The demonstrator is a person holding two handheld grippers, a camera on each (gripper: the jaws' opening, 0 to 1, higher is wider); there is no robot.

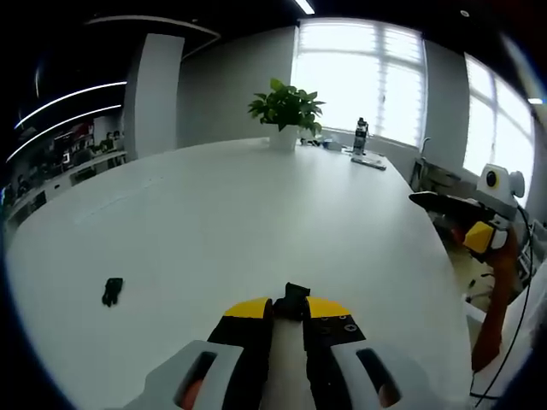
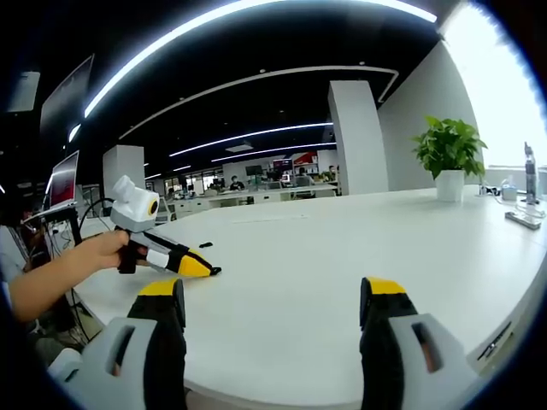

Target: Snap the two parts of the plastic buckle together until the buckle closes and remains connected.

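Clamping one small black plastic buckle half (image 1: 297,301), the left gripper (image 1: 291,314) awaits its mate (image 1: 112,290) at nine o'clock; the right gripper (image 2: 273,295) gapes empty.

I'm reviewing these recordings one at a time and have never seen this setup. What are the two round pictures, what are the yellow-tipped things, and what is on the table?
There is no robot here: a person holds a hand-operated two-jaw gripper in each hand, and a fisheye camera rides on each, looking along its jaws.

In the left gripper view, the left gripper has its yellow-tipped jaws closed on a small black buckle part over the white table. A second black buckle part lies loose on the table, off to the left. The right gripper shows at the right edge.

In the right gripper view, the right gripper has its jaws wide apart and holds nothing. The person's hand holds the left gripper at the table's edge.

A potted plant and a bottle stand at the far side.
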